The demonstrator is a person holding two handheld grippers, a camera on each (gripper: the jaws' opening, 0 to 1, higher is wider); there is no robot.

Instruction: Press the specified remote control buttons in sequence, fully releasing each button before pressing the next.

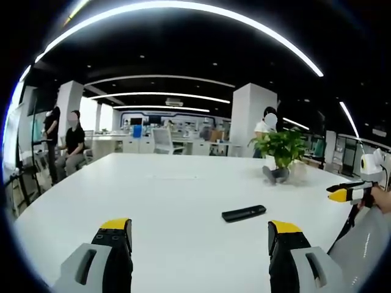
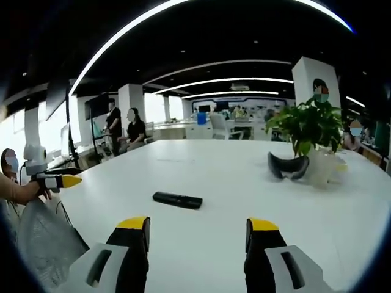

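A slim black remote control [image 1: 244, 213] lies flat on the white table [image 1: 165, 201], ahead and to the right of my left gripper [image 1: 201, 235]. That gripper is open, its yellow-tipped jaws wide apart above the table with nothing between them. In the right gripper view the same remote [image 2: 177, 199] lies ahead and a little left of my right gripper [image 2: 197, 232], which is open and holds nothing. The right gripper [image 1: 343, 193] also enters the left gripper view at the right edge, and the left gripper [image 2: 61, 181] enters the right gripper view from the left, held in a hand.
A potted green plant [image 2: 310, 131] stands at the far right of the table [image 2: 244, 183], with a dark headset-like object [image 2: 288, 166] beside it. Two people [image 2: 125, 131] sit and stand beyond the far left edge. Office desks and chairs [image 1: 162, 139] lie behind.
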